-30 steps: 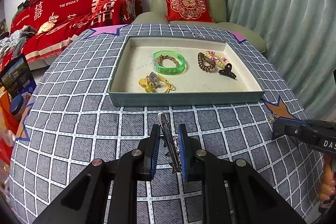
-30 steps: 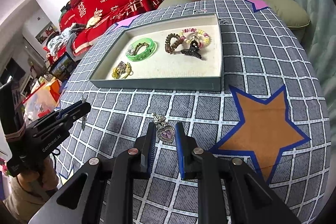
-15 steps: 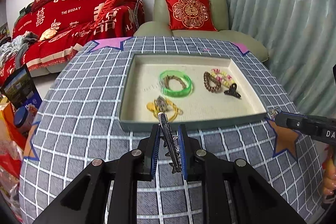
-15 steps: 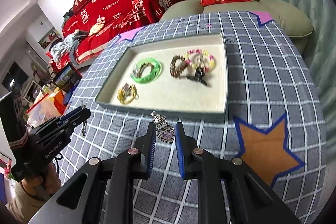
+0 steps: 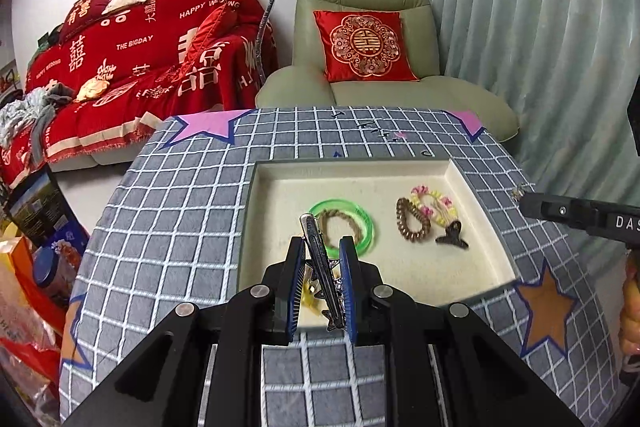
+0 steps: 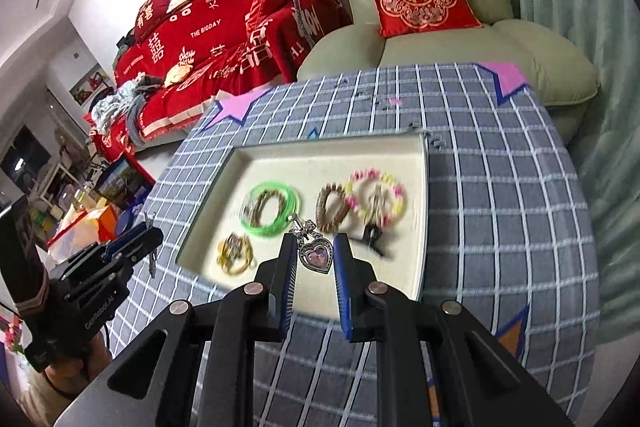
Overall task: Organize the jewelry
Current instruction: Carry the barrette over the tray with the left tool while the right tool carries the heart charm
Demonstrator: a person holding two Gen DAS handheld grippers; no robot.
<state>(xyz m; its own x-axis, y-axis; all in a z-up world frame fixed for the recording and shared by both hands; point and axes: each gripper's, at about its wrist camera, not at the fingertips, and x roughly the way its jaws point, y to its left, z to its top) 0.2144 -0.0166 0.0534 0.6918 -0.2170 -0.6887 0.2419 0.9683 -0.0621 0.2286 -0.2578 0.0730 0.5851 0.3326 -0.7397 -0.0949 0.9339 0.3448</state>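
My left gripper is shut on a long silver hair clip and holds it above the near edge of the cream-lined tray. My right gripper is shut on a heart-shaped pendant brooch above the tray. In the tray lie a green bangle around a braided band, a brown bead bracelet, a pink and yellow bracelet, a black claw clip and a yellow piece.
The tray sits on a round table with a grey checked cloth with star patches. A green armchair and a red sofa stand behind it. Curtains hang at the right. Boxes and bags are on the floor at the left.
Both grippers have risen and moved forward, from above the cloth before the tray to above the tray's near part. Each still holds its piece.
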